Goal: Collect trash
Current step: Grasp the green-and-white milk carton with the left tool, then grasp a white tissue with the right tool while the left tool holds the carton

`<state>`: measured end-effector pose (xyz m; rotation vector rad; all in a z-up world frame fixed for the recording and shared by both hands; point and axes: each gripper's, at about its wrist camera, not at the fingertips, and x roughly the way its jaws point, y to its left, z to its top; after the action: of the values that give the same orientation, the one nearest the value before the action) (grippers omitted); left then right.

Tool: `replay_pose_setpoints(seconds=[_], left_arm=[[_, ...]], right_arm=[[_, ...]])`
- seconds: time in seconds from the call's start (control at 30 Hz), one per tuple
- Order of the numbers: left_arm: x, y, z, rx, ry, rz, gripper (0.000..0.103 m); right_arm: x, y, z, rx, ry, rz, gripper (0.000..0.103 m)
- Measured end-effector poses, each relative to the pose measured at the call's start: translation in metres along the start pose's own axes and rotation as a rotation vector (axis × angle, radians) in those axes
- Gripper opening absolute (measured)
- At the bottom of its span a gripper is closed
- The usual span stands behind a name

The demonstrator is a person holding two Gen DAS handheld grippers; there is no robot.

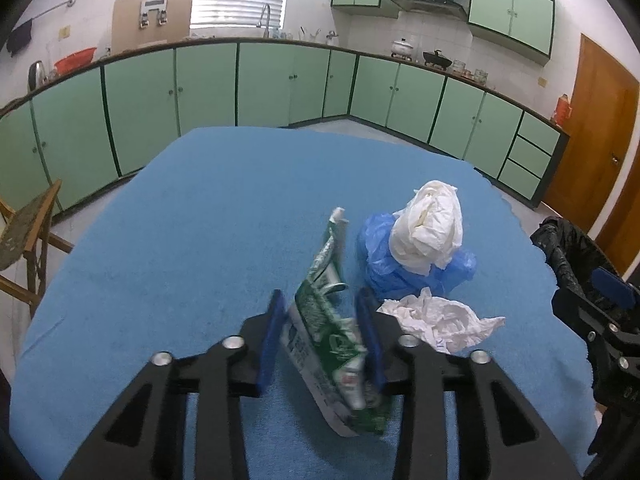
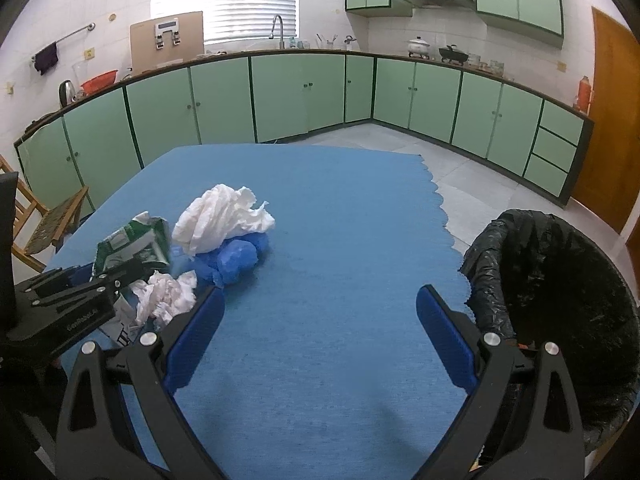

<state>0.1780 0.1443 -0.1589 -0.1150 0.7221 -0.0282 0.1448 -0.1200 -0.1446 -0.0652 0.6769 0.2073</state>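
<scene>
My left gripper is shut on a crumpled green and white carton, which stands tilted between the blue pads above the blue tablecloth. The carton also shows in the right wrist view. Just right of it lie a crumpled white tissue, a blue plastic bag and a white paper wad on top of the bag. My right gripper is open and empty over bare cloth, left of a bin lined with a black bag.
The bin stands off the table's right edge, also seen in the left wrist view. A wooden chair stands at the table's left. Green kitchen cabinets line the far walls. A brown door is at the right.
</scene>
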Motion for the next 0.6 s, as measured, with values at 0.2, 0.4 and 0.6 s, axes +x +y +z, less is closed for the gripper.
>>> replay_pose_setpoints(seconds=[0.2, 0.4, 0.6], left_arm=[[-0.006, 0.007, 0.006, -0.008, -0.004, -0.012, 0.014], [-0.014, 0.029, 0.007, -0.048, -0.01, 0.033, 0.014], [-0.022, 0.045, 0.005, -0.073, -0.041, 0.121, 0.014]], right_arm=[[-0.002, 0.015, 0.004, -0.004, -0.013, 0.042, 0.094], [0.003, 0.036, 0.005, -0.023, -0.005, 0.083, 0.093], [0.01, 0.055, 0.005, -0.045, 0.019, 0.125, 0.087]])
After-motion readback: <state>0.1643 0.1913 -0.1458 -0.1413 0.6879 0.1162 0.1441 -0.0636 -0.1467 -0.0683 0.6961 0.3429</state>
